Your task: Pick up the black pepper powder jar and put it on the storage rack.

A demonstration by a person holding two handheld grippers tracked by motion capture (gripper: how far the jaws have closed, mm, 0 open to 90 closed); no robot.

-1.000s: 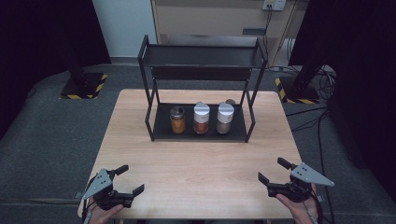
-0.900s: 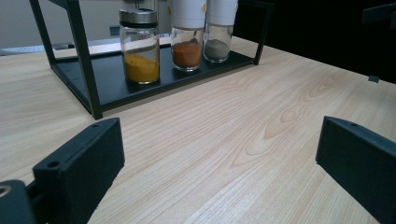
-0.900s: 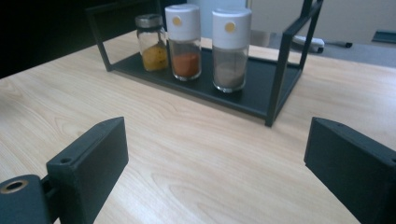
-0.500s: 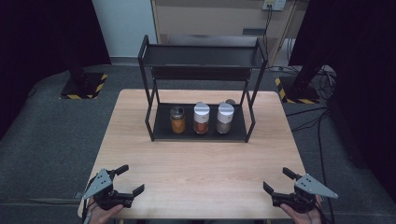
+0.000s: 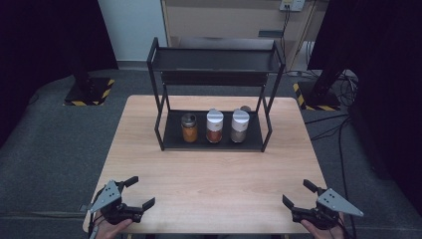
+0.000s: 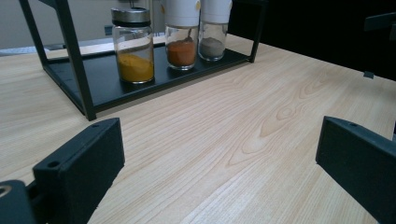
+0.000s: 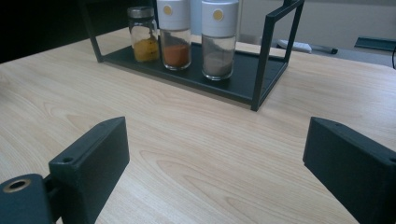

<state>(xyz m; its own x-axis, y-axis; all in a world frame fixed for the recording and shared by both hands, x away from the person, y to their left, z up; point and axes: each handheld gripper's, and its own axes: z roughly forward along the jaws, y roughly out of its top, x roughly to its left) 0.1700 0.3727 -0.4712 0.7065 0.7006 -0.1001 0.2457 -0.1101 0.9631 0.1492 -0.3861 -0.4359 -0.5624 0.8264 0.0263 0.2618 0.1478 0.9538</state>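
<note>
On the wooden table (image 5: 214,184), we label the parts as follows.

Rack: a black 2-tier metal rack (image 5: 215,59) stands at the far middle of the table; its upper shelf is bare.

Jars: 3 spice jars stand upright in a row on the lower shelf, just beside one another. We see the jar with the metal lid (image 5: 189,127) and yellow-orange powder at the left, the white-capped jar of red powder (image 5: 214,126) in the middle, and the white-capped jar of grey-brown powder (image 5: 240,125) at the right. A 4th lid (image 5: 245,108) peeks out behind the last jar; we cannot tell what it belongs to.

Left gripper: the left gripper (image 5: 140,192) rests at the near left corner of the table, well apart from the rack. Its jaws stand wide with nothing between them.

Right gripper: the right gripper (image 5: 299,193) sits at the near right corner, also well apart from the rack. Its jaws stand wide over bare wood.

Aim: in both gripper views, the jaws frame the table with the jars far ahead.
</note>
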